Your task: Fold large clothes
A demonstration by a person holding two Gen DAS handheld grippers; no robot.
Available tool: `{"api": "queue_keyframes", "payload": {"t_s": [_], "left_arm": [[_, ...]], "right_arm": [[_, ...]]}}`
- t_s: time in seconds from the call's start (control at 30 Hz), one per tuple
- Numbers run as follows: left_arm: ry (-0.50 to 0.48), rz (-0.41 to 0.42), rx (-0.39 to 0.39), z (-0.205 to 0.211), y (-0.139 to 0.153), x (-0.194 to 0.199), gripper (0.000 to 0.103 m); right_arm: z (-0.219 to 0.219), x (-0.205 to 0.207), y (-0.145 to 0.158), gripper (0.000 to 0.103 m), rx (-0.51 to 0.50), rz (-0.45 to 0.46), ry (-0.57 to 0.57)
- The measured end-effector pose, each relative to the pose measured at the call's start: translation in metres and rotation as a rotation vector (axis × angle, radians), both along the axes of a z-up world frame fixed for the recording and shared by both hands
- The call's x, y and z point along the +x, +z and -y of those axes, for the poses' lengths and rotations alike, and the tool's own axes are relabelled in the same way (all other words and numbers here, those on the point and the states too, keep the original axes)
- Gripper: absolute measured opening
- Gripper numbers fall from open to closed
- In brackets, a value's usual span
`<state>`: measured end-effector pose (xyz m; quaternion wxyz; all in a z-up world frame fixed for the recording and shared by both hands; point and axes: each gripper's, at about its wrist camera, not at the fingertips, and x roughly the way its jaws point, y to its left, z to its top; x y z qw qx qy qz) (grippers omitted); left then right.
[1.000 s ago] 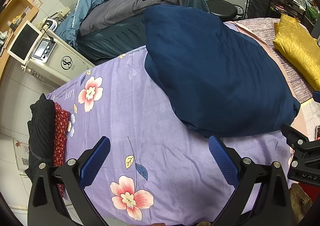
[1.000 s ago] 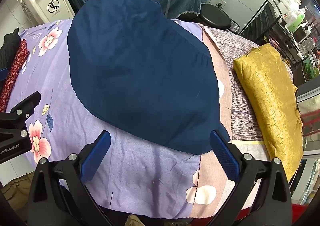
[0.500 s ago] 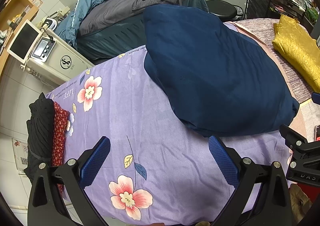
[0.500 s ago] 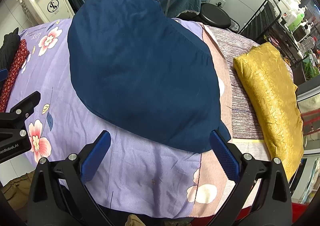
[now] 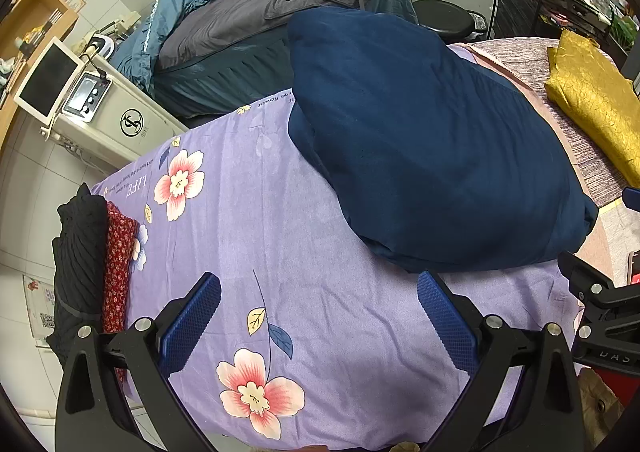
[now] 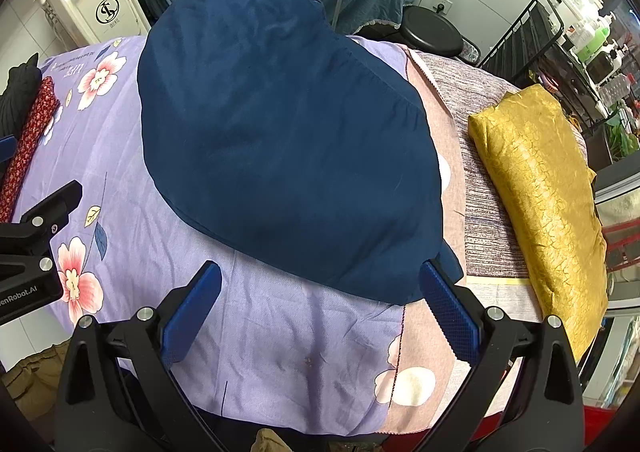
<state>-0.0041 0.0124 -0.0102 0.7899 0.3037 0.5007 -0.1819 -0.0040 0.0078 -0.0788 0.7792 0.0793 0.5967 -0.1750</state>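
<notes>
The navy garment (image 6: 288, 139) is lying folded over on the floral sheet (image 5: 320, 332) — further folds are probably being left; both the left gripper (image 5: 318, 322) and the right gripper (image 6: 320, 316) are being held apart, empty.

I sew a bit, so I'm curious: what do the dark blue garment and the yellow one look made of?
Dark blue garment: matte, soft woven cloth, maybe cotton; no shine, faint creases. Yellow garment: glossy, crinkle-textured fabric, perhaps satin or brocade; highlights glint on its wrinkles.
</notes>
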Motion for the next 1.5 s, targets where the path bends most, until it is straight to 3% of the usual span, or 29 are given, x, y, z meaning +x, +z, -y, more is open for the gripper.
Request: {"api": "queue_keyframes", "payload": {"t_s": [1.5], "left_arm": [[0.002,-0.015,0.000,0.0003,-0.0040,-0.0019,0.097]], "right_arm": [[-0.0001,-0.0032,-0.0046,0.097,0.007,-0.006,0.003]]}}
